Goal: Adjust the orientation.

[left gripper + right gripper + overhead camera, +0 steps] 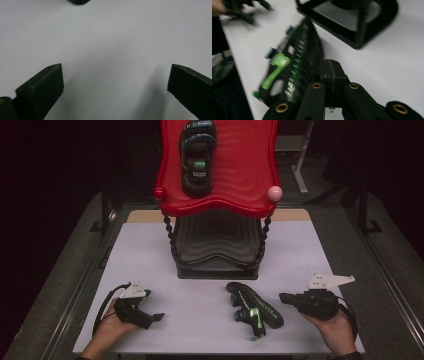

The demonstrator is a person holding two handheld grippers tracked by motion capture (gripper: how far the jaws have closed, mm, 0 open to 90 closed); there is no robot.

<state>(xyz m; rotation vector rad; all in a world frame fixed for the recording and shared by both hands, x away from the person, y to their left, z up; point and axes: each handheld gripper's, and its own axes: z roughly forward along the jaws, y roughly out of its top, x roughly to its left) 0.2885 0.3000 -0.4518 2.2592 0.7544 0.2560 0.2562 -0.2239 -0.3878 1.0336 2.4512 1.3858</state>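
A black shoe with green trim (252, 307) lies on its side on the white table (200, 270), its sole toward my right gripper (283, 296). In the right gripper view the same shoe (292, 65) lies just left of my shut, empty jaws (332, 65). A matching shoe (197, 155) stands on the red top shelf (240, 180) of a two-tier rack. My left gripper (159, 317) rests at the table's front left; its own view shows its jaws (113, 75) wide apart over bare table.
The rack's dark lower shelf (217, 252) stands at mid-table on beaded black posts. A pink ball (274, 193) and a red ball (159, 193) cap the top shelf's front corners. Dark floor and metal frames surround the table.
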